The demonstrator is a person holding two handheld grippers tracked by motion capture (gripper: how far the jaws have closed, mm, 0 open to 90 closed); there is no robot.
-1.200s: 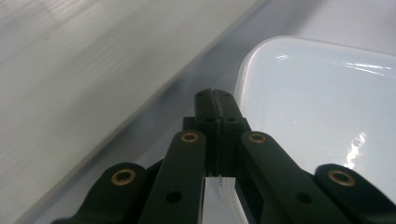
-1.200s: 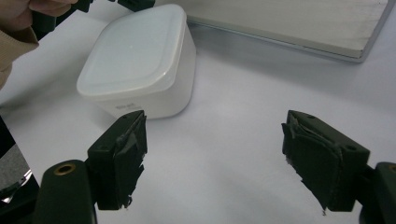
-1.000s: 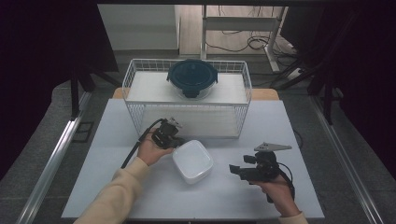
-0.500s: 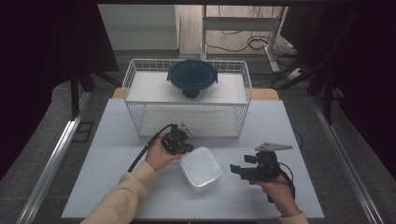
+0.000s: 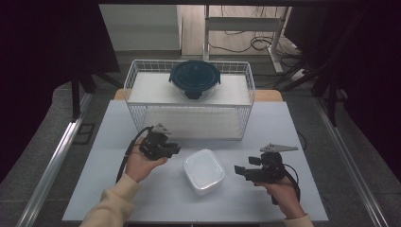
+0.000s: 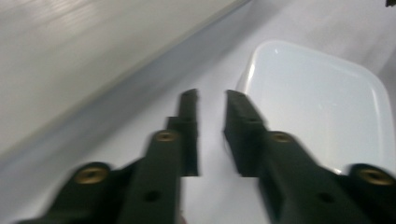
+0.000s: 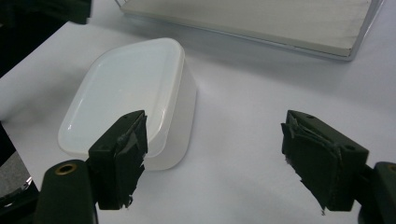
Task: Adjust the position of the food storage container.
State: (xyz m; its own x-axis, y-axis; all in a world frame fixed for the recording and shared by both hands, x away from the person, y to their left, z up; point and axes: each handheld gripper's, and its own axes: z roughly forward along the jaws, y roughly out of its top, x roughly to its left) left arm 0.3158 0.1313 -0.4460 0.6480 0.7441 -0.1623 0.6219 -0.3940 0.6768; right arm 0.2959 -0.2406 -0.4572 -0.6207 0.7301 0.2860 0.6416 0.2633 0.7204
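White lidded container (image 5: pixel 204 170) sits on the worktop (image 5: pixel 113 142), near-centre, right between the two claws. Left claw (image 5: pixel 176 150) is just left of it, not touching. Its jaws have just been opening, only a narrow gap so far, nothing in between. Right claw (image 5: pixel 238 170) hangs to the right of the container, spread wide and released, pointing at it with bare worktop between the jaws. Further back there's a wire basket (image 5: pixel 246 85) with a dark blue round lidded bowl (image 5: pixel 195 78) in it.
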